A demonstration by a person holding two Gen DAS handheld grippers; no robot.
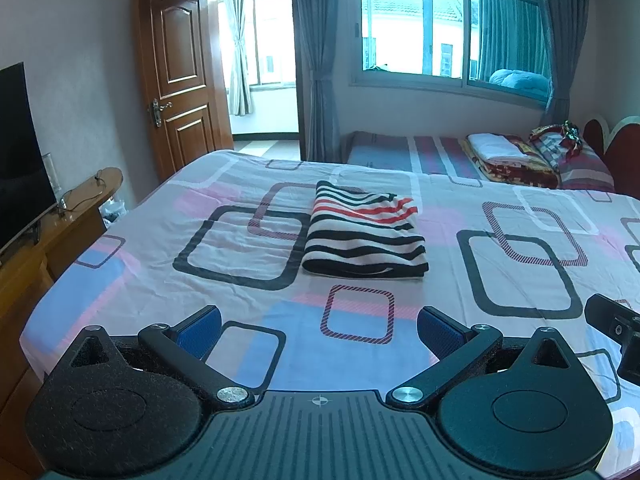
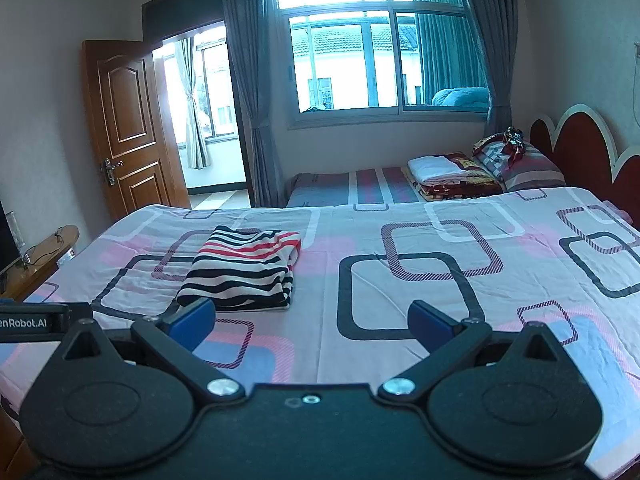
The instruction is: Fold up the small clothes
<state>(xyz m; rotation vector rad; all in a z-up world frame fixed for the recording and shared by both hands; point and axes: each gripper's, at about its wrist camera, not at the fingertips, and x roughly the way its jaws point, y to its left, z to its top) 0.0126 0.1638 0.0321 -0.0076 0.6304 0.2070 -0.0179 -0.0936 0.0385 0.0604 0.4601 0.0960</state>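
Both grippers' jaws stand wide open and hold nothing, above the near part of the bed; the shirt lies folded farther in.

Left gripper (image 1: 319,330) hovers over the bedsheet (image 1: 400,320) with its blue pads (image 1: 200,330) spread far apart, nothing between them, and the striped shirt (image 1: 362,236) lies straight ahead of it, well apart, as a neat rectangular bundle of black, white and red stripes. Right gripper (image 2: 312,322) is spread just as wide and empty; in its view the shirt (image 2: 244,270) sits ahead and to the left, its near edge just beyond the left pad (image 2: 192,320), not touching. Part of the right gripper shows at the right edge of the left wrist view. Behind the bed stand a second bed (image 2: 400,188) with folded blankets (image 2: 452,178), a window (image 2: 380,60) and an open door (image 2: 128,128).
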